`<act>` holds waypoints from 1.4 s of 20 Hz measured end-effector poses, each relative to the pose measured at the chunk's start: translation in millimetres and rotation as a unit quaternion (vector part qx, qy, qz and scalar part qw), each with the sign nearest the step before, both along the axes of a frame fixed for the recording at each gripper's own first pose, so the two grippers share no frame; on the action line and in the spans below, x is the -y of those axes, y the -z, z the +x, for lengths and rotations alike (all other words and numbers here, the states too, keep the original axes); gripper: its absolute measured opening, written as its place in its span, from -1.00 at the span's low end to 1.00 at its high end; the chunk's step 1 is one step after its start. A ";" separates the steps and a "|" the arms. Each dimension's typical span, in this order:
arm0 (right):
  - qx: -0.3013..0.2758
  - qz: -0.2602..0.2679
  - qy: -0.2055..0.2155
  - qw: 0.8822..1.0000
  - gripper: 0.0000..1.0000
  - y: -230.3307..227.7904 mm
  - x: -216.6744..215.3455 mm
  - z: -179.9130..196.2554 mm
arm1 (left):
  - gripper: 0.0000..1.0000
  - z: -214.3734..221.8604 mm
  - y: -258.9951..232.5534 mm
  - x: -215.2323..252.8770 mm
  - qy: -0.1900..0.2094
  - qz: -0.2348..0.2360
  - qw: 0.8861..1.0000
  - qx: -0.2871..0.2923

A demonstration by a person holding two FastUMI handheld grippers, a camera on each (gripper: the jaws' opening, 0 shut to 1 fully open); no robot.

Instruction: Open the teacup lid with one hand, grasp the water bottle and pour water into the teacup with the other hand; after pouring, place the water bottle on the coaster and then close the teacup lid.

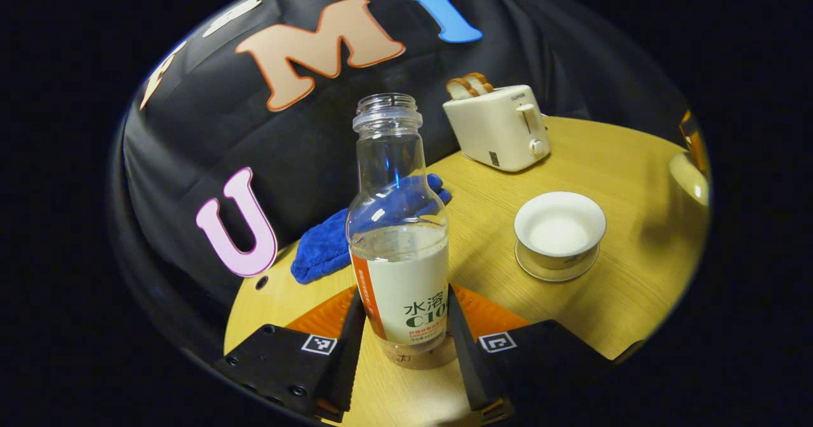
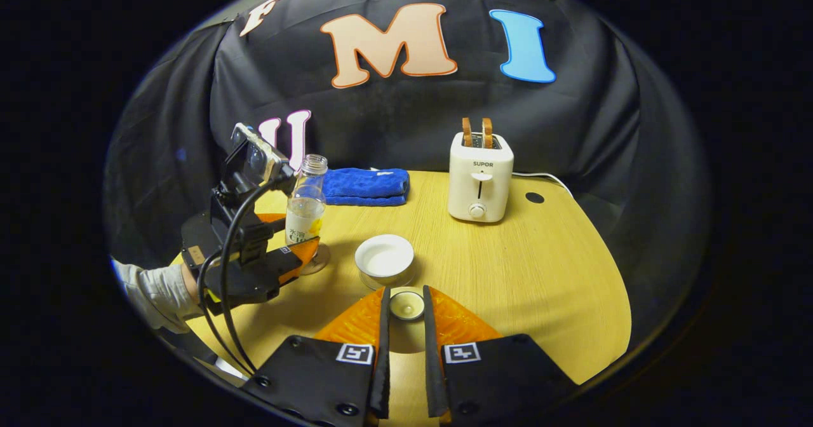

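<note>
— Holding anything with your left gripper?

— Yes. My left jaws are clenched on the water bottle, 1 finger pressed to each side of its labelled lower body. The bottle stands upright with no cap on its neck, and clear liquid fills roughly its lower half. Its base sits on the coaster, a round clear disc on the wooden table.

— And the teacup?

— In the left gripper view the teacup sits at 3 o'clock from the bottle, well apart from it, on its own saucer. It is uncovered, its white inside showing.

— Where is the lid?

— In the right gripper view the teacup lid sits between the 2 fingers of my right gripper, at 6 o'clock from the cup and just beside it. The fingers stand close against the lid on both sides, gripping it.

— Is it lifted or resting?

— I cannot tell whether it touches the table.

— What else is around?

— A white toaster with 2 slices of bread in its slots stands at 1 o'clock from the cup, near the far edge. A folded blue towel lies at 11 o'clock against the black cloth wall. From the right gripper view, my left gripper with its cable shows at 9 o'clock, a light sleeve behind it.
</note>
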State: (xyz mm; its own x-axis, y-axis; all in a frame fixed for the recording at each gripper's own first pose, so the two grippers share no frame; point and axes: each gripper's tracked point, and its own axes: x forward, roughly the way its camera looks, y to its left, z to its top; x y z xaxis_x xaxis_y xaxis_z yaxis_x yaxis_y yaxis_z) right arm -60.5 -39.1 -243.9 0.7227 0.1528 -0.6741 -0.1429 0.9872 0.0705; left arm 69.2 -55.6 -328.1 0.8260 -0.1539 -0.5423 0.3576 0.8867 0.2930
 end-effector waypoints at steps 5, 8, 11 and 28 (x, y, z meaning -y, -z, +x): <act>-0.013 -0.007 -0.012 1.000 -0.48 -1.5 -16.0 -4.5 | 0.34 5.6 3.3 -5.6 -0.040 -0.082 0.996 0.010; -0.014 -0.010 -0.017 1.000 -0.48 -3.7 -25.3 -0.7 | 0.31 3.7 5.7 -10.4 -0.052 -0.097 0.994 0.009; -0.012 -0.010 -0.026 1.000 -0.48 -6.3 -35.7 3.7 | 0.32 -1.0 10.8 -13.7 -0.065 -0.113 0.991 0.000; -0.005 0.011 -0.036 0.999 -0.48 -12.4 -54.4 30.6 | 0.44 -17.6 15.2 -17.3 -0.078 -0.130 0.988 -0.015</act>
State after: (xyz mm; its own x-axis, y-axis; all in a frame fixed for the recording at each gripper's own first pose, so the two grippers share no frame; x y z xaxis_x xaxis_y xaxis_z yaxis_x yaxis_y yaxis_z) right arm -29.8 15.3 -231.5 0.7033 0.2190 -0.6763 -0.2119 0.9727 0.0946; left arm 51.6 -38.3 -343.3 0.8348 -0.1633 -0.5258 0.2156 0.9757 0.0394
